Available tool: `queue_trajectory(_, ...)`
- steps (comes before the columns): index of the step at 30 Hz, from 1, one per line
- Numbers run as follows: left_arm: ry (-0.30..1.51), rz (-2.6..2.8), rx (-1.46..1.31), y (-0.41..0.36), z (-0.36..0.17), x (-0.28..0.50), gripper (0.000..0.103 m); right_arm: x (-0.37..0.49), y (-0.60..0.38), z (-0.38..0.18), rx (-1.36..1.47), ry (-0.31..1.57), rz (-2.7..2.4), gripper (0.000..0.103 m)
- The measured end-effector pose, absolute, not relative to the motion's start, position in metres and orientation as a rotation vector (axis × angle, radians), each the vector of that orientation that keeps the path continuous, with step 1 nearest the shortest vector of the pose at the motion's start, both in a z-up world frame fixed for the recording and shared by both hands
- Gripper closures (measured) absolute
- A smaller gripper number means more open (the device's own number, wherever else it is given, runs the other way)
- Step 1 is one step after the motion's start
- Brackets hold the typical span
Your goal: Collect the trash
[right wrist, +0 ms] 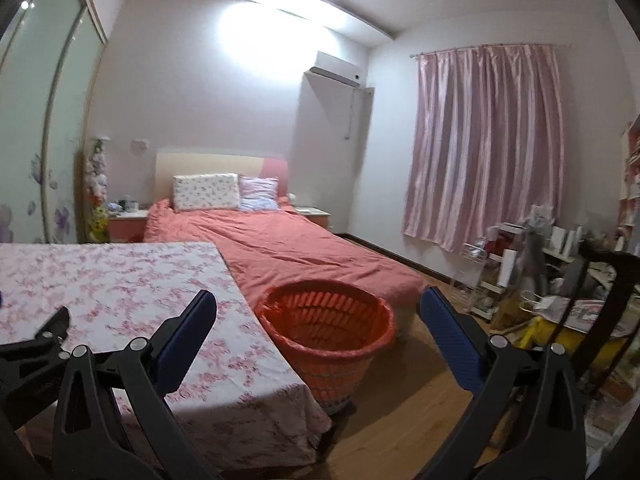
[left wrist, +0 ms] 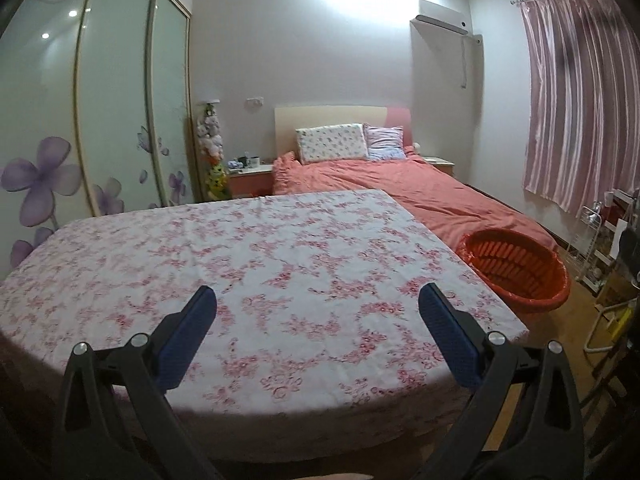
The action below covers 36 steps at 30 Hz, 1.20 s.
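An orange plastic basket [left wrist: 520, 268] stands on the wooden floor to the right of a table with a pink floral cloth [left wrist: 256, 264]; in the right wrist view the basket [right wrist: 328, 336] is just ahead. My left gripper [left wrist: 318, 296] is open and empty above the table's near edge. My right gripper [right wrist: 318, 300] is open and empty, held over the table's right corner [right wrist: 132, 280] and the basket. The left gripper's black arm [right wrist: 36, 344] shows at the left of the right wrist view. I see no trash on the cloth.
A bed with a coral cover [right wrist: 288, 248] lies behind the table and basket. A wardrobe with sliding glass doors [left wrist: 100, 112] is at the left. A pink curtain [right wrist: 484, 144] and cluttered racks and a chair [right wrist: 560, 288] are at the right.
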<state>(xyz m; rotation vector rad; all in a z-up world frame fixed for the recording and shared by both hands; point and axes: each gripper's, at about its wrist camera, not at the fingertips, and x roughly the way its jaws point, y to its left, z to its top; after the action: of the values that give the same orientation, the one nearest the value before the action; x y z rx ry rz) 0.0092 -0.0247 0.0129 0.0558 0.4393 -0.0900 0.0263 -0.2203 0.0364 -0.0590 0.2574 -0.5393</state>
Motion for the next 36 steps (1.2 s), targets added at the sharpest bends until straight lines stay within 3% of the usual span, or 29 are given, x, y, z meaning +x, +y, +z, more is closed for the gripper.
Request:
queue_trajectory(10,0.522,-0.062,0.054,-0.021,0.002,0.008,0.004,0.031,-0.232,0.017,0.062,0.426,-0.603,0.002)
queue_trajectory(36,0.487,-0.013,0.020,-0.017,0.015,-0.006,0.004,0.015,-0.221,0.016,0.119,0.428,-0.607,0.002)
